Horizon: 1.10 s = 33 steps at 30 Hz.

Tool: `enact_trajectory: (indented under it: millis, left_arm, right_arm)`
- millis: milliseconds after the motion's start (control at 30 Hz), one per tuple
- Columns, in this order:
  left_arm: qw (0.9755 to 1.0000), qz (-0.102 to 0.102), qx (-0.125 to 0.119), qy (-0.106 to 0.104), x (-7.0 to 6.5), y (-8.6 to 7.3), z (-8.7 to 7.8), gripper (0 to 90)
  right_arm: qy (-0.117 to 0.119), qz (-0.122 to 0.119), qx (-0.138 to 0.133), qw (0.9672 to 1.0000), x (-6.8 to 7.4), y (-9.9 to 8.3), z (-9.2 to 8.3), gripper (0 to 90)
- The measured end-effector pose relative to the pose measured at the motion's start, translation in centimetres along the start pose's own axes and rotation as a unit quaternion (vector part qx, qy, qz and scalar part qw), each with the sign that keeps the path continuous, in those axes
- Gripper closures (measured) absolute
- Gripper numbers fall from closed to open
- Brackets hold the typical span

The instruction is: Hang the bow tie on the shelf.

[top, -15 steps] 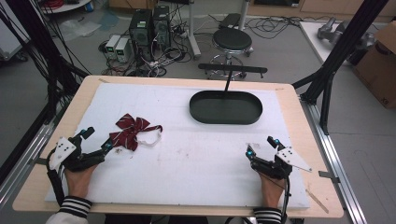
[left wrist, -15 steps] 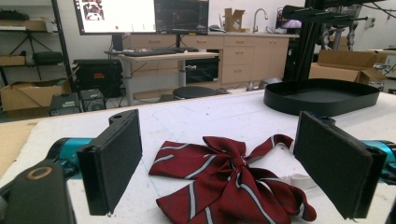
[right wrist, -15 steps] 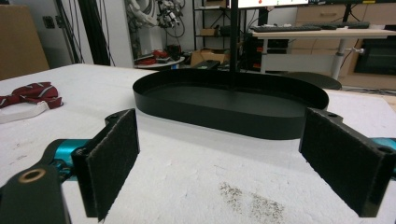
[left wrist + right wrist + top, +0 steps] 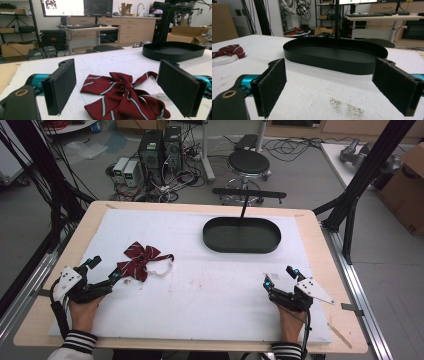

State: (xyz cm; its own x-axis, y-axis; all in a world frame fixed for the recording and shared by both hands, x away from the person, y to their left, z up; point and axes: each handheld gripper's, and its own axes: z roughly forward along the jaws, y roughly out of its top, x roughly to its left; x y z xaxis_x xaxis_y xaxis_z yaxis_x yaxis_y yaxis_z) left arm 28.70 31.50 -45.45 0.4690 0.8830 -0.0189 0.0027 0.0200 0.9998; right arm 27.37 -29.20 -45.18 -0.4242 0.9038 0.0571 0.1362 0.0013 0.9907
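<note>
A dark red striped bow tie [image 4: 142, 260] with a white strap [image 4: 162, 267] lies on the white mat at the left. My left gripper [image 4: 104, 269] rests just left of it, jaws wide apart and pointing at it. In the left gripper view the bow tie [image 4: 125, 97] lies on the mat between and just beyond the open pads [image 4: 62, 85], untouched, with the left gripper [image 4: 120, 87] around its near end. My right gripper [image 4: 280, 276] sits open at the right, facing the black oval tray [image 4: 242, 235]. The right gripper [image 4: 337, 90] holds nothing, and the tray [image 4: 334, 57] is empty.
The white mat [image 4: 210, 295] covers most of the wooden table [image 4: 320, 245]. A black post [image 4: 243, 209] rises behind the tray. A stool [image 4: 248, 162] and computer boxes [image 4: 160, 147] stand on the floor beyond the far edge. Black frame legs [image 4: 350, 195] flank the table.
</note>
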Motion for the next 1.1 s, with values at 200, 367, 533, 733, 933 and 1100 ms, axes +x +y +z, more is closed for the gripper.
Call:
enact_trajectory:
  millis: [200, 367, 533, 733, 933, 1100]
  left_arm:
    - [1.0, -0.001, 0.004, 0.001, 0.0, 0.0, 0.1, 15.6]
    - [0.9998, -0.002, 0.017, 0.013, 0.0, 0.2, 0.2, 15.3]
    - [0.9994, -0.008, 0.031, 0.009, 0.1, 0.9, 0.2, 15.0]
    - [0.9986, -0.006, 0.052, -0.008, 0.0, 3.2, 0.7, 15.4]
    - [0.9972, -0.023, 0.07, -0.012, -0.7, 5.2, 1.7, 16.1]
    - [0.9942, -0.006, 0.102, -0.034, -1.6, 6.5, 3.3, 16.1]
  right_arm:
    - [0.001, 0.004, 0.0, 1.0, 0.0, 0.0, 0.0, 11.3]
    - [0.001, 0.002, 0.0, 1.0, 0.0, 0.0, 0.0, 11.3]
    - [0.001, 0.002, 0.0, 1.0, 0.0, 0.0, 0.0, 11.3]
    - [0.002, 0.004, 0.0, 1.0, 0.0, 0.0, 0.0, 11.3]
    - [0.001, 0.001, -0.003, 1.0, -0.1, 0.0, 0.0, 11.3]
    - [0.0, 0.001, -0.003, 1.0, -0.1, 0.0, 0.0, 11.3]
